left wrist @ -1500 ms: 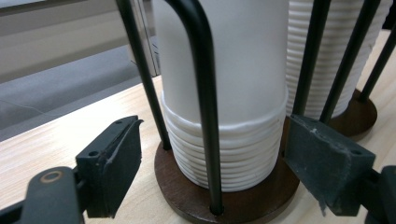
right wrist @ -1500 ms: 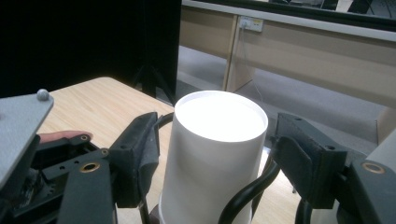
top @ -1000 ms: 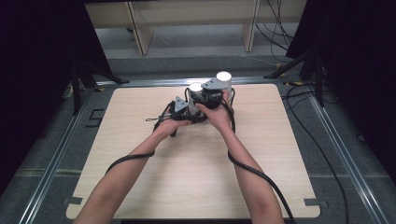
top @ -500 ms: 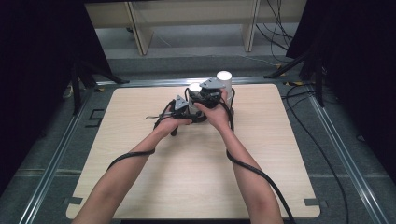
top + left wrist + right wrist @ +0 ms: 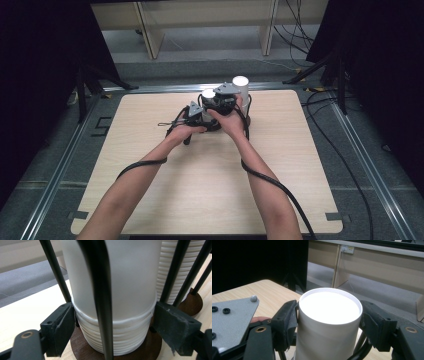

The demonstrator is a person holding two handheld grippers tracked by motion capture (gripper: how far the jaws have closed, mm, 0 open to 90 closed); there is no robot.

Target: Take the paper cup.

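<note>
Cup stack (image 5: 112, 322): in a black wire rack on a round wood base, far middle of the desk (image 5: 150, 200).
Handling: cups look thin, light, easy to crush; hold at the rim.
Left tool (image 5: 113, 325): jaws beside the stack rims, grip unclear.
Right tool (image 5: 329, 322): clenched on top cup (image 5: 329, 315).

Both claws (image 5: 202, 114) (image 5: 223, 97) at white cup stacks (image 5: 240, 86) (table's (image 5: 150, 165) far edge)

cup stacks (image 5: 240, 87): 2 | claws (image 5: 199, 116): 2 | table (image 5: 150, 165): 1
</note>
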